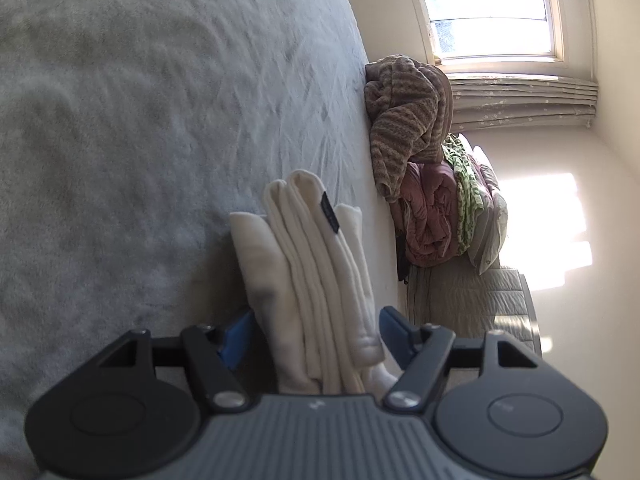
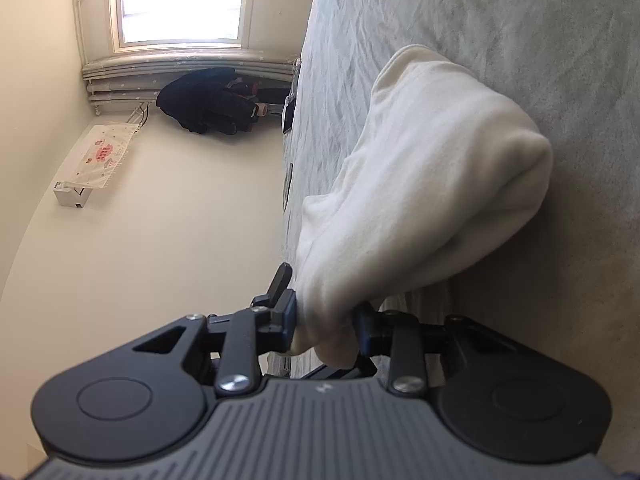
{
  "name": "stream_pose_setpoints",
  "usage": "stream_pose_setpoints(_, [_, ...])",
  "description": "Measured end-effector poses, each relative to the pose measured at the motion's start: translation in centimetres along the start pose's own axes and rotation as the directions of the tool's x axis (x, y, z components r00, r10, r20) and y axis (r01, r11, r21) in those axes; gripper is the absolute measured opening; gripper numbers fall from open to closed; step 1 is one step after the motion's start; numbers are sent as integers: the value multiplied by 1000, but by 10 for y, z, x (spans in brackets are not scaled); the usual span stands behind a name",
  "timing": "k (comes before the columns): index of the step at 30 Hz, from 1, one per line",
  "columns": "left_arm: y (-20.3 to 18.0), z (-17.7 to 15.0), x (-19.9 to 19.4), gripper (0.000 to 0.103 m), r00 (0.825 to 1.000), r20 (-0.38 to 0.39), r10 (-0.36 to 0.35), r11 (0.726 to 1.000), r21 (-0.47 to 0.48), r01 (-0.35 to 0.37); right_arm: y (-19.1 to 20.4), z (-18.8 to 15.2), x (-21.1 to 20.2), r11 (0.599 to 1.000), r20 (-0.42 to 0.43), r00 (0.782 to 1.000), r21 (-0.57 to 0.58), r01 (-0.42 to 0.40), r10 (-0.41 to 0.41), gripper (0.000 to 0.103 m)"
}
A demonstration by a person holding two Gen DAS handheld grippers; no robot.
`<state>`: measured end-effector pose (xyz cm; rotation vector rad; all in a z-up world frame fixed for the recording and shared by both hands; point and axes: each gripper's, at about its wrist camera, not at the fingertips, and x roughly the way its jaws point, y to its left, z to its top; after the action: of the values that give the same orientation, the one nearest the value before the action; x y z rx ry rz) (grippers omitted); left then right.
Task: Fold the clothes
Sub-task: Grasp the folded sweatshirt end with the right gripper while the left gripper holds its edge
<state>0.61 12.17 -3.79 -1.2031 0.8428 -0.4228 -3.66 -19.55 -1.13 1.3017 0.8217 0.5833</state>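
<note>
Left gripper (image 1: pixel 316 332) stood wide, clamped around a thick folded stack of the white garment (image 1: pixel 316 264) over the grey bed (image 1: pixel 120 120). Right gripper (image 2: pixel 328 328) pinched a bunched end of the same garment (image 2: pixel 420 184). Piled blankets (image 1: pixel 416 152) lay far behind.

A home bedroom. Shown by a wide bed under a pale grey cover (image 1: pixel 160 120), rolled quilts and pillows (image 1: pixel 448 208) heaped at its far edge, a sunlit window (image 1: pixel 488 12) with gathered star-print curtains (image 1: pixel 520 100), a cloth-covered wall air conditioner (image 2: pixel 96 164), and dark clothes (image 2: pixel 208 100) piled against the cream wall.
</note>
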Motion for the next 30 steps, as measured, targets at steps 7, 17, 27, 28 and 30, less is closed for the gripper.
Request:
stream_pose_setpoints(7, [-7, 3, 15, 78, 1000, 9, -10, 998, 65, 9, -3, 0, 3, 999, -17, 1000, -27, 17, -18, 34])
stream_pose_setpoints(17, [-15, 15, 26, 57, 994, 51, 100, 983, 152, -107, -2, 1, 3, 999, -21, 1000, -48, 22, -23, 33])
stream_pose_setpoints(27, [-26, 23, 29, 35, 969, 110, 220, 911, 333, -245, -6, -5, 11, 990, -37, 996, -111, 81, -85, 30])
stream_pose_setpoints(28, [-30, 21, 29, 33, 964, 123, 236, 892, 366, -265, -6, -5, 11, 989, -38, 995, -117, 87, -92, 30])
stream_pose_setpoints(30, [-34, 18, 29, 32, 957, 141, 252, 868, 405, -288, -6, -7, 12, 987, -37, 994, -131, 95, -100, 29])
